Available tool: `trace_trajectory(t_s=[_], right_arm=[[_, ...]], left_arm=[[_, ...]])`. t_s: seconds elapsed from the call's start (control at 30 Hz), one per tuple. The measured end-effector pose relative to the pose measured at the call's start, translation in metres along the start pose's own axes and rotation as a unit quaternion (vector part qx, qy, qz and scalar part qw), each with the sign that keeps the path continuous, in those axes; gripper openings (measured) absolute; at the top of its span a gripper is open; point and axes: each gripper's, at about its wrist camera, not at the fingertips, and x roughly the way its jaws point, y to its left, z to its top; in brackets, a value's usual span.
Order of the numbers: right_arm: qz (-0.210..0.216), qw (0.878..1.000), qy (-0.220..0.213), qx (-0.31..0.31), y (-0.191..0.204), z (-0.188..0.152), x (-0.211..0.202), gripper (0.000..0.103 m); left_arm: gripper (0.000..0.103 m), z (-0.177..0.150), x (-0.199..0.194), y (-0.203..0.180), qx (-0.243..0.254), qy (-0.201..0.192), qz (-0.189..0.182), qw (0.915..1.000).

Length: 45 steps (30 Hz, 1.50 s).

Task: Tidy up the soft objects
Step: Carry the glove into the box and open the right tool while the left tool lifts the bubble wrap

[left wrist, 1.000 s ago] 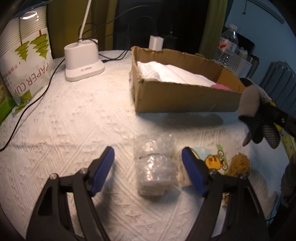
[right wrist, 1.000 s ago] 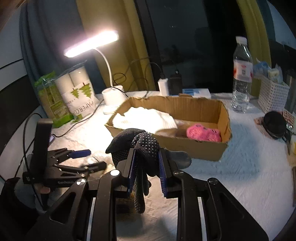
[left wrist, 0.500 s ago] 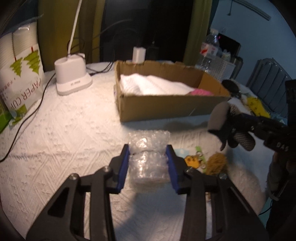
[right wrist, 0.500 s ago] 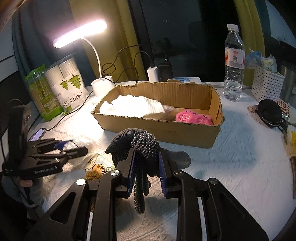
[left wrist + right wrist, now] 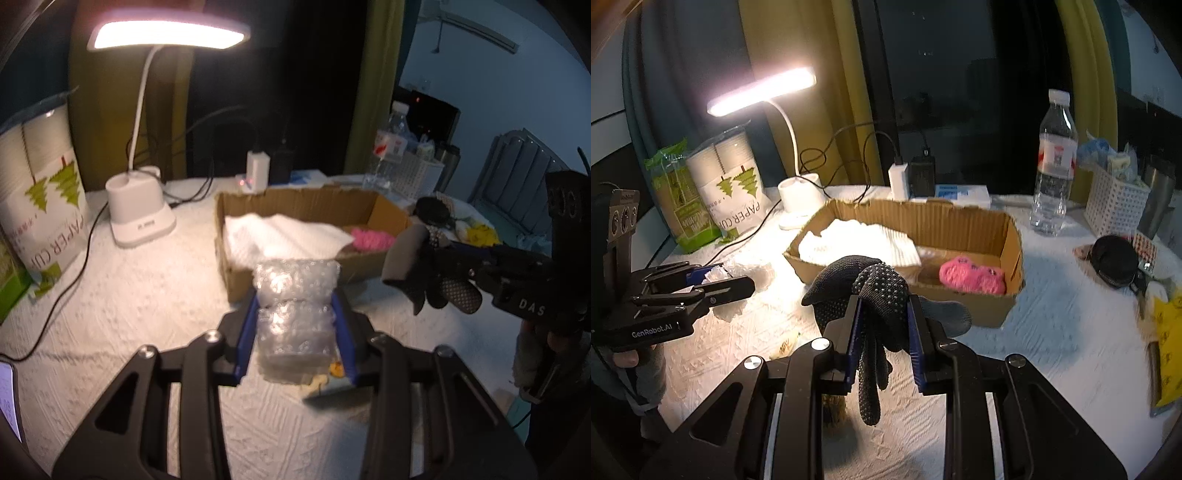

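Beyond both loads, at frame centre, your cardboard box (image 5: 295, 266) waits; left gripper (image 5: 295, 325) fingers clamp bubble wrap (image 5: 295, 310), right gripper (image 5: 882, 332) fingers clamp black glove (image 5: 871, 291), nearer it.

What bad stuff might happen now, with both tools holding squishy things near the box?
1. The left tool squeezes only the lower part of the bubble wrap; it is slippery, so it might slide out.
2. The right tool holds the black glove with fingers dangling; these could snag on the cardboard box rim.
3. Both tools are close together by the box, so they might bump.
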Motion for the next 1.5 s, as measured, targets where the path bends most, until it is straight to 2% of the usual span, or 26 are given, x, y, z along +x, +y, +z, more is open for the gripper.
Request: trace_trajectory(t_s=[0.33, 0.6, 0.87, 1.03, 1.5], right_arm=[[0.001, 1.0, -0.01, -0.014, 0.004, 0.022, 0.004, 0.025], [0.007, 1.0, -0.011, -0.014, 0.006, 0.038, 0.026, 0.025], [0.015, 1.0, -0.008, -0.022, 0.014, 0.053, 0.056, 0.025], [0.001, 1.0, -0.006, -0.031, 0.02, 0.059, 0.078, 0.025], [-0.004, 0.998, 0.056, -0.033, 0.021, 0.04, 0.14, 0.025]], left_arm=[[0.04, 0.017, -0.005, 0.01, -0.005, -0.028, 0.003, 0.9996], [0.04, 0.025, -0.007, 0.028, -0.02, -0.07, 0.018, 0.9972], [0.04, 0.026, 0.007, 0.045, -0.033, -0.061, 0.017, 0.9975], [0.04, 0.022, 0.016, 0.052, -0.038, -0.052, 0.014, 0.9978], [0.04, 0.014, 0.038, 0.066, -0.054, -0.032, 0.007, 0.998]])
